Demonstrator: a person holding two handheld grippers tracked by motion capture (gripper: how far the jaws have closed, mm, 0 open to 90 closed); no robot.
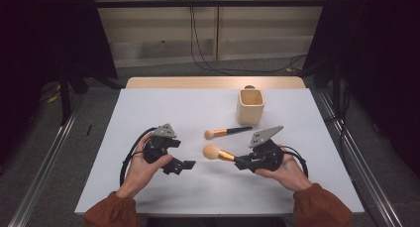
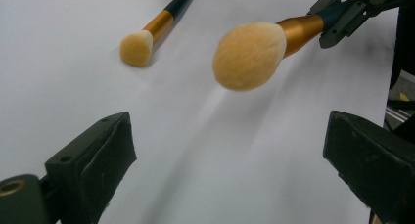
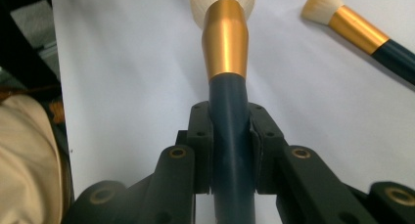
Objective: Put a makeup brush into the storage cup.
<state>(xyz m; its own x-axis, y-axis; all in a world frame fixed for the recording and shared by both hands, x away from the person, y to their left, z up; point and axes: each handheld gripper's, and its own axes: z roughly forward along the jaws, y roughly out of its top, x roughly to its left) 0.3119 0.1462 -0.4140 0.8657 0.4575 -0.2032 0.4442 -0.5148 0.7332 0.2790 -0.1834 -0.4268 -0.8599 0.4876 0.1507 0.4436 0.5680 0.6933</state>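
Note:
My right gripper (image 1: 243, 162) (image 3: 230, 131) is shut on the dark handle of a large makeup brush (image 1: 218, 153) (image 2: 250, 54) (image 3: 227, 43) with a gold ferrule and round tan head, held a little above the white table and pointing left. A smaller brush (image 1: 225, 133) (image 2: 147, 37) (image 3: 359, 31) of the same colours lies flat on the table just behind it. My left gripper (image 1: 182, 165) (image 2: 230, 155) sits left of the large brush's head, jaws wide open with nothing between them, aimed toward that head.
A beige cup (image 1: 251, 106) stands upright at the back right of the white table top (image 1: 173, 108), close behind the smaller brush's handle. Metal rails and cables run along the floor on both sides.

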